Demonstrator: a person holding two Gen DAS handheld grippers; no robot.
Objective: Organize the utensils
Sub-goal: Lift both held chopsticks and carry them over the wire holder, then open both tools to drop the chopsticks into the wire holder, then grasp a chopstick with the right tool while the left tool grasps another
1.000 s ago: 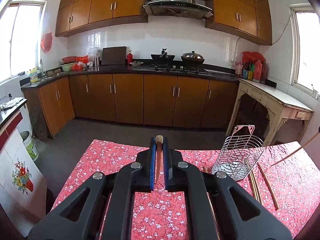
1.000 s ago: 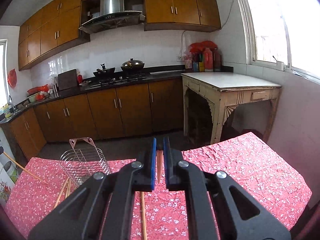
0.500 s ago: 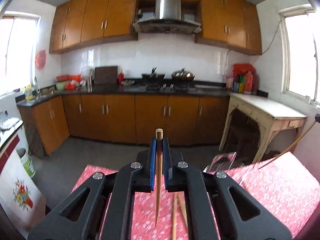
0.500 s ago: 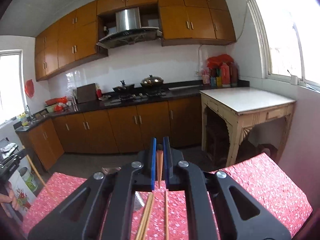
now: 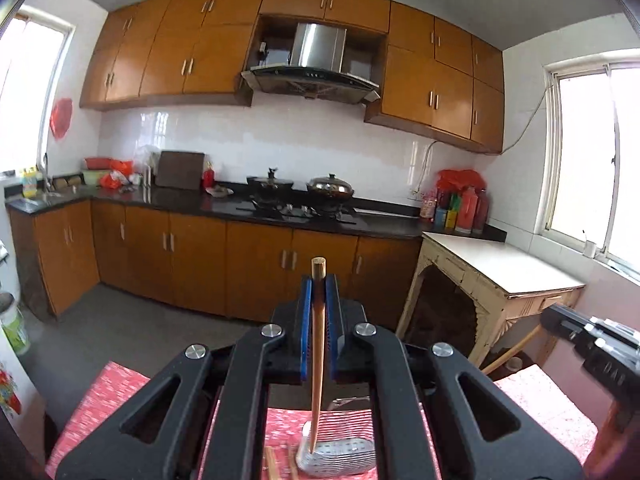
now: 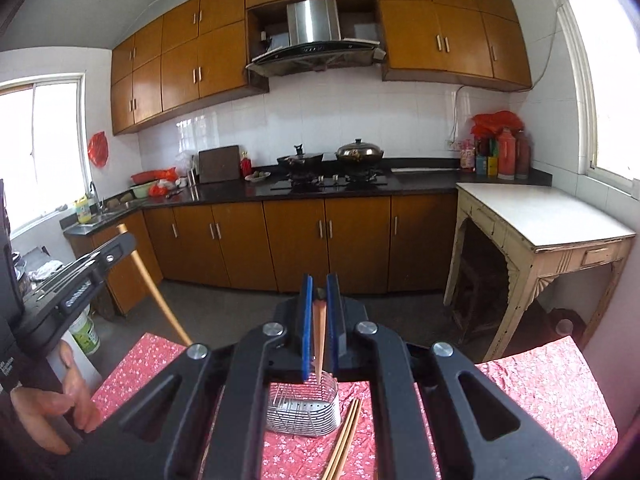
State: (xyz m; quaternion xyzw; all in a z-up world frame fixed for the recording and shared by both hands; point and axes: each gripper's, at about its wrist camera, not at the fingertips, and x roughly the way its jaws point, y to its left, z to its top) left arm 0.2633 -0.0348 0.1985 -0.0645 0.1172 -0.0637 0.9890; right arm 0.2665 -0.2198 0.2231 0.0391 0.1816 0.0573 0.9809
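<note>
The left gripper pinches 1 chopstick between its blue pads, top end poking above them, tip hanging over the wire basket on the red tablecloth. The right gripper likewise clamps a second chopstick, seemingly above that basket near the cloth's far edge.

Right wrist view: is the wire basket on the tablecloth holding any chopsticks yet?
No. The wire basket looks empty; loose chopsticks lie beside it on the tablecloth.

Wire basket on the tablecloth, loose chopsticks just right of it, counter behind.
</note>
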